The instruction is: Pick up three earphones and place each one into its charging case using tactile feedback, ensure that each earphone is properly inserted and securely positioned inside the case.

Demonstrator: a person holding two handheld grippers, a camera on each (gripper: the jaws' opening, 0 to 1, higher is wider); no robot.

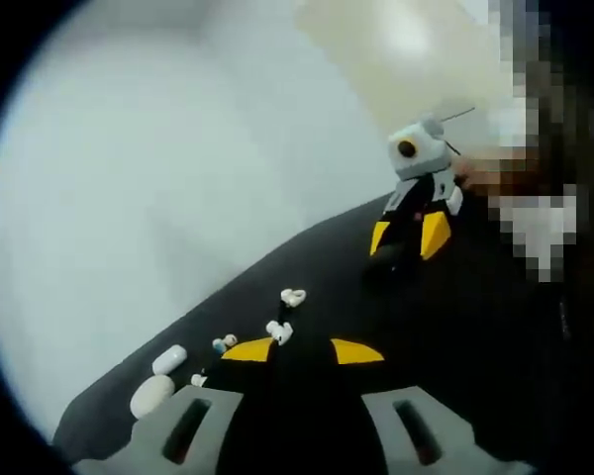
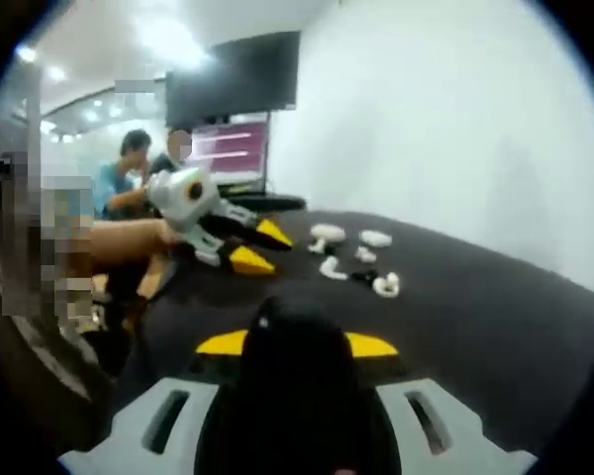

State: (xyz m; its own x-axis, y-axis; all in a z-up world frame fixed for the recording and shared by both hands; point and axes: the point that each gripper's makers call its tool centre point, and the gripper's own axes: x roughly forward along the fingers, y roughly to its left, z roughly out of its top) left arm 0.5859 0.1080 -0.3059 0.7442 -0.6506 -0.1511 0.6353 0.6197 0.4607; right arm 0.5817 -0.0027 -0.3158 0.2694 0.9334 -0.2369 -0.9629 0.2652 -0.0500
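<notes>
Several white earphones lie on the black table point(image 1: 455, 327): one point(image 1: 293, 296), one point(image 1: 279, 332), and a small one point(image 1: 223, 344) just beyond my left gripper point(image 1: 303, 350). That gripper is open, with bare table between its yellow tips. Two white charging cases point(image 1: 169, 359) point(image 1: 150, 396) sit near the table's left edge. My right gripper point(image 2: 297, 344) is shut on a dark rounded object, apparently a black charging case point(image 2: 297, 366). Across the table from it lie the earphones point(image 2: 386, 286) point(image 2: 332, 269) and the white cases point(image 2: 327, 234) point(image 2: 375, 238). The left gripper point(image 2: 255, 247) is at mid-left of the right gripper view, the right gripper point(image 1: 408, 236) far across in the left gripper view.
A white wall point(image 2: 455, 129) stands behind the table. A dark monitor point(image 2: 233, 79) and seated people point(image 2: 129, 178) are at the back left. A hand and forearm point(image 2: 129, 237) hold the left gripper. The table's edge point(image 1: 109, 391) runs close to the white cases.
</notes>
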